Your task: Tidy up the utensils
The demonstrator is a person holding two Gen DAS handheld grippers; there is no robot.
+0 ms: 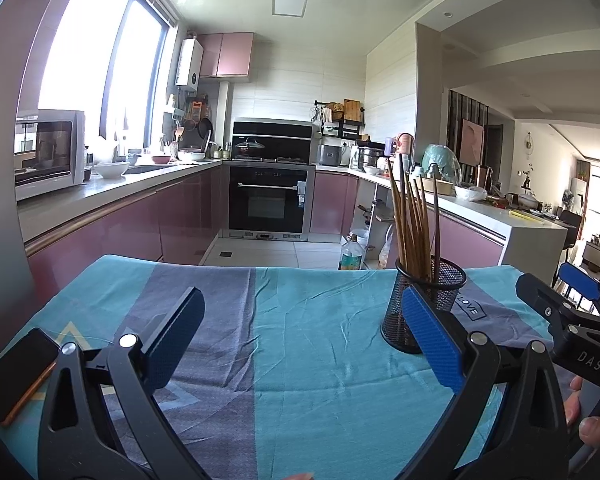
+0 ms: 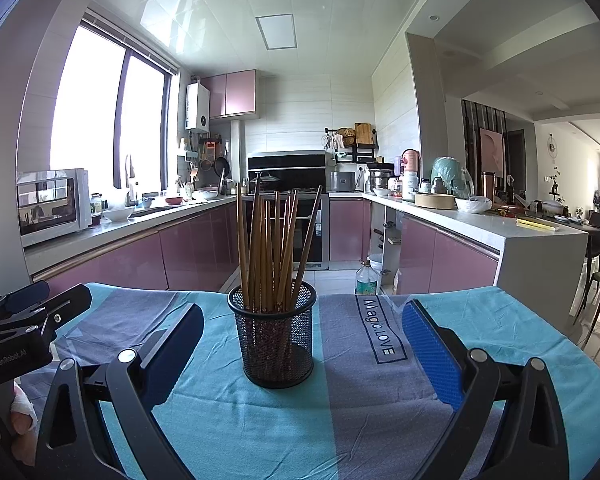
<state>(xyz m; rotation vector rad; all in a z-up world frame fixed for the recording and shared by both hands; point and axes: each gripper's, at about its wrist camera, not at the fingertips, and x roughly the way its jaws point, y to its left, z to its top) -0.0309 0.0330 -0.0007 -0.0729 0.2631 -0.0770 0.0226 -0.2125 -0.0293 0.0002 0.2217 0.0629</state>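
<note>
A black mesh cup (image 2: 275,340) stands upright on a teal and grey cloth (image 2: 364,412), holding several brown chopsticks (image 2: 270,248). My right gripper (image 2: 302,316) is open, its blue-padded fingers to either side of the cup and short of it. In the left wrist view the same cup (image 1: 422,304) with its chopsticks (image 1: 414,224) sits behind the right finger of my left gripper (image 1: 302,304), which is open with nothing between its fingers. The right gripper's body (image 1: 568,312) shows at that view's right edge.
A dark phone (image 1: 18,376) lies on the cloth at the left. Beyond the table's far edge are pink kitchen cabinets, an oven (image 2: 286,216), a microwave (image 2: 52,204) and a plastic bottle (image 2: 366,276) on the floor. A hand (image 1: 584,416) holds the right tool.
</note>
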